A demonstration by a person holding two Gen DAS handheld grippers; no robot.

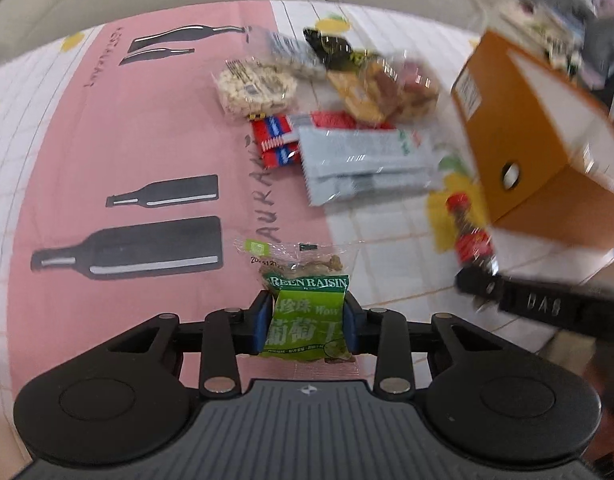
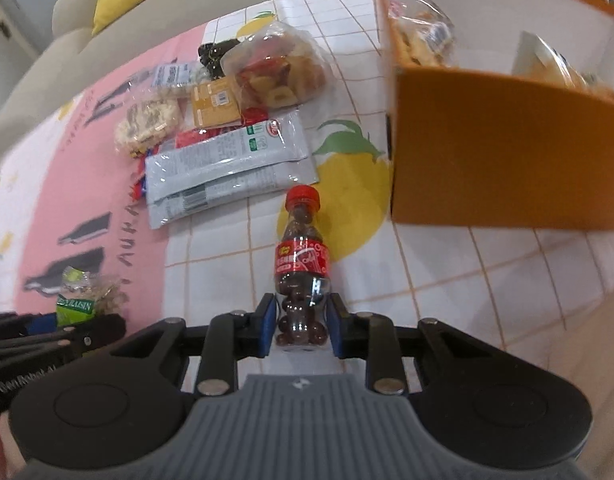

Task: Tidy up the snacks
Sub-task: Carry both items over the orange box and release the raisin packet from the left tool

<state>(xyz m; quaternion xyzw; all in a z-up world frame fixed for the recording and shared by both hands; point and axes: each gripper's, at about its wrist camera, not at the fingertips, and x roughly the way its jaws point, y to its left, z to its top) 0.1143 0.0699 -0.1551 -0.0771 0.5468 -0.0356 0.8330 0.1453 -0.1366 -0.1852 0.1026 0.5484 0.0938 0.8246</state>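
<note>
The left tool gripped a green raisin packet above the pink part of the tabletop. The right tool clamped a small candy-filled cola bottle just beside the orange box, with loose snack packs lying beyond.

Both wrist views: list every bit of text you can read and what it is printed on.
"GREEN RAISIN": green raisin packet in the left gripper.
"AURAN", partly covered: pink tablecloth.
"DAS": right gripper's black arm.
"GenRobot.AI", partly hidden: left gripper's body.
Small bottle's red label, other wrappers: too blurred.
</note>
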